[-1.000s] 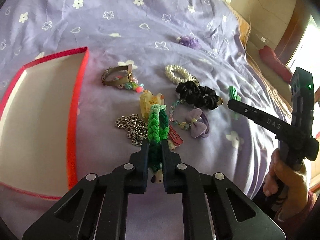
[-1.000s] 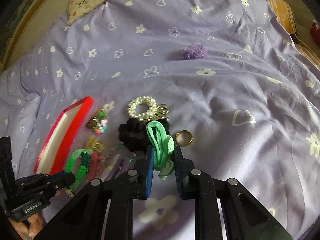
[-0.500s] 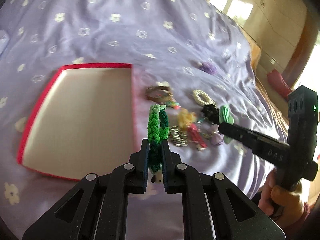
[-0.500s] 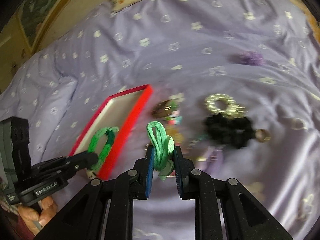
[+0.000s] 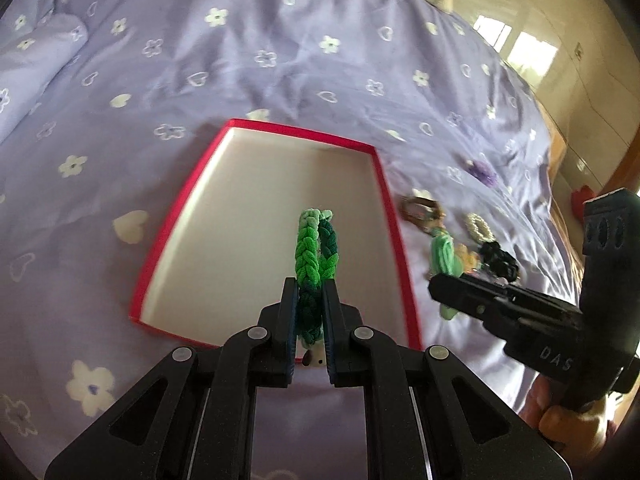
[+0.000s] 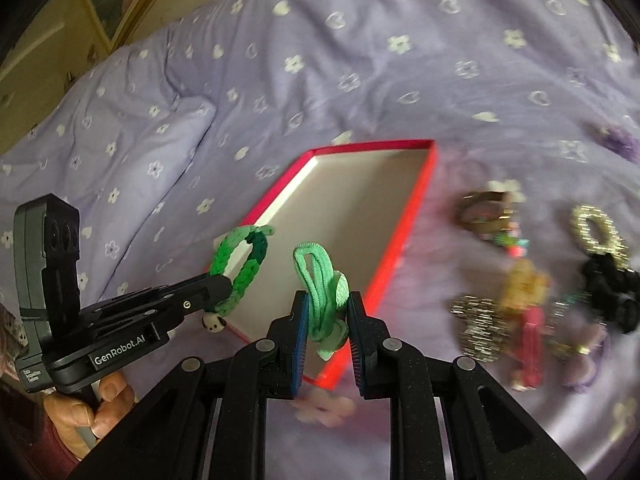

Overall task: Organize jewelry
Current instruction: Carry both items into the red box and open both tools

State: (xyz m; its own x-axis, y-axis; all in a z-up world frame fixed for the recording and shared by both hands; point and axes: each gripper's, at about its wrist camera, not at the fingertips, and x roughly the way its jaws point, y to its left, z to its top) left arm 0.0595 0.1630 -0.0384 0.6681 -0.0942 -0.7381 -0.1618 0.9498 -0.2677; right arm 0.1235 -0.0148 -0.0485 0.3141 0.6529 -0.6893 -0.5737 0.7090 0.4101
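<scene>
In the left wrist view, the left gripper (image 5: 310, 292) fills the lower middle of the frame. Its jaws are clenched on a braided green bracelet (image 5: 316, 256), which stands up from them toward the centre of the frame, with a small white charm (image 5: 314, 357) showing under the jaws. Directly behind the bracelet lies the red-rimmed box (image 5: 394, 236), open, its pale floor showing bare in this view; its long axis runs from the lower middle toward the upper middle. I judge that the coming move is a short way forward and down to set the bracelet inside. At the right edge the right gripper (image 5: 436, 280) enters, carrying a light green hair tie (image 5: 442, 256). It is just beside the right wall of the box, outside it. Further right, on the purple bedsheet (image 5: 240, 60), the remaining jewelry pile (image 5: 480, 240) lies, somewhat blurred.

In the right wrist view, the right gripper (image 6: 328, 316) is in the lower middle. Its jaws are not fully closed, but they are grasping the light green hair tie (image 6: 320, 280), which loops upward between them. The box (image 6: 416, 216) lies ahead and slightly to the left, with its near corner just under the jaws. At the left of the frame the left gripper (image 6: 224, 290), held by a hand (image 6: 88, 408), holds the bracelet (image 6: 240, 264) over the left rim of the box. Both arms are near the box; the left seems nearer to its floor. The pile (image 6: 528, 292) is at the right, blurred.
</scene>
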